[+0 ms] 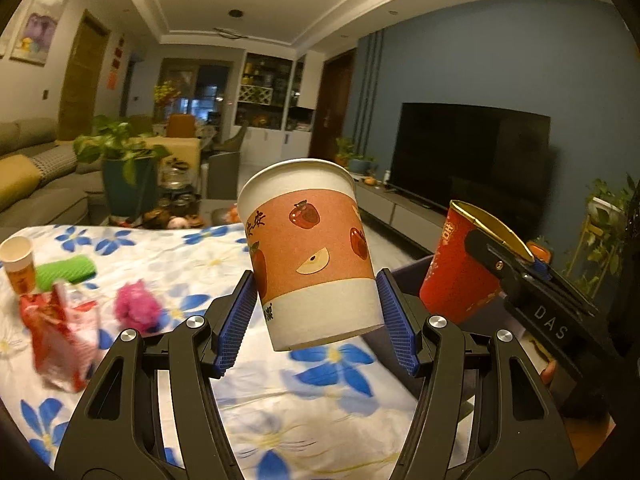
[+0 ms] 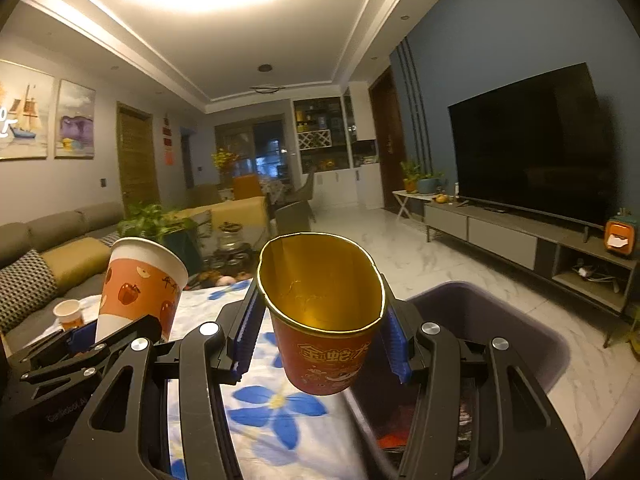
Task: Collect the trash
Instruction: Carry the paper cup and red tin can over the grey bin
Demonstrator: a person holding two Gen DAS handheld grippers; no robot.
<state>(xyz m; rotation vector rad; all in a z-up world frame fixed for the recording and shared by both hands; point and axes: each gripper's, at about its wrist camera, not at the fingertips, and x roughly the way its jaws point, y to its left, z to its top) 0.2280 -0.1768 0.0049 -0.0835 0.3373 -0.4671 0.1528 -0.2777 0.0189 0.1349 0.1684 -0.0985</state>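
The black body of the right claw (image 1: 536, 268) carries the white letters "DAS". The red paper cup with a gold lining (image 2: 324, 312) held in that claw bears gold Chinese characters, the first two reading "金蛇"; the third is partly cut off. The white paper cup with an orange fruit-printed band (image 1: 308, 252) shows dark Chinese characters left of its apple slice, too blurred to read. Faint lettering on the left claw (image 2: 120, 336) is illegible.

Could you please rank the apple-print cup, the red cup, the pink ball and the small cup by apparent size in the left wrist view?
1. apple-print cup, though nearness to the camera inflates it
2. red cup, partly hidden by the right gripper
3. and 4. pink ball and small cup: too alike to rank
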